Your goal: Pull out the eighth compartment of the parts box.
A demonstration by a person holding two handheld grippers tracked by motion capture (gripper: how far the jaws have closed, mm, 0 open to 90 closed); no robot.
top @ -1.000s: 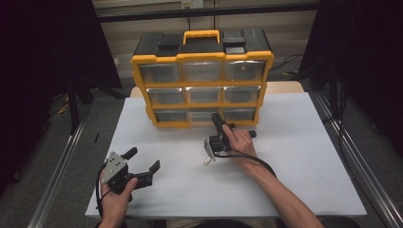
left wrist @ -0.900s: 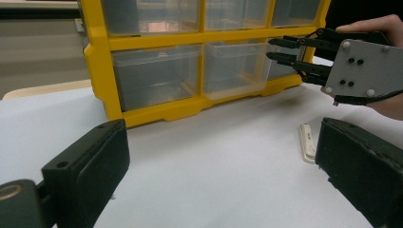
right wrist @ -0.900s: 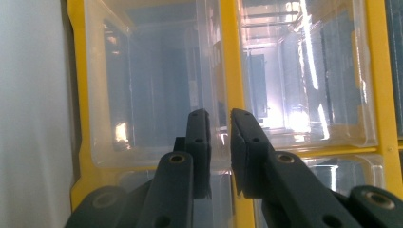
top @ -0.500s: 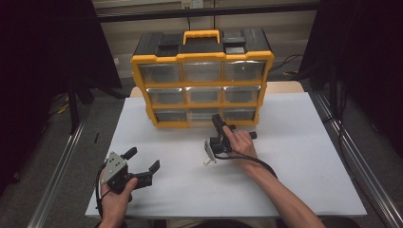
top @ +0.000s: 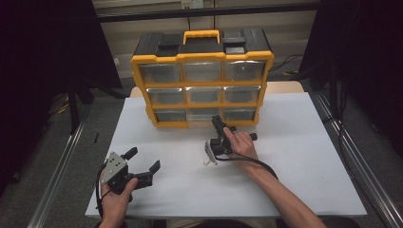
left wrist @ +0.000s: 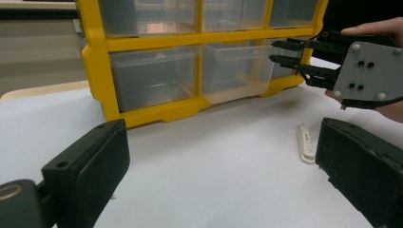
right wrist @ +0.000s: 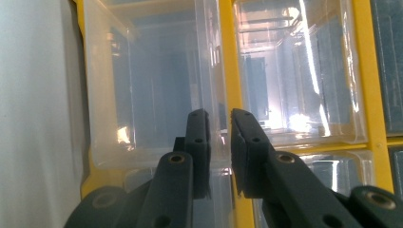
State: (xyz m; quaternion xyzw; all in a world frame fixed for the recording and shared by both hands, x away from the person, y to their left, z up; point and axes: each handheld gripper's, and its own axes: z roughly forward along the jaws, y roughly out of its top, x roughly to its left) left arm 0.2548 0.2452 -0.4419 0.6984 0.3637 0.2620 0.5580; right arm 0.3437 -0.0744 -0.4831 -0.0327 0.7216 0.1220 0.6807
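A yellow organiser (top: 202,57) with clear drawers stands at the back of the white table (top: 294,156). My right gripper (top: 216,119) lies rolled on its side at the bottom middle drawer (top: 204,114), which sticks out a little from the frame. In the right gripper view its jaws (right wrist: 219,121) stand narrow on the drawer's clear front lip. From the left gripper view that gripper (left wrist: 281,52) shows at the drawer's (left wrist: 235,71) right edge. My left gripper (top: 143,159) rests open near the front left, nothing between its jaws (left wrist: 223,166). A small white stick (left wrist: 304,142) lies on the table below the right gripper.
The organiser has three rows of clear drawers, which look empty from here. A metal rail (top: 57,190) runs along the table's left side and another (top: 356,161) along its right. The table's front edge is close to both forearms.
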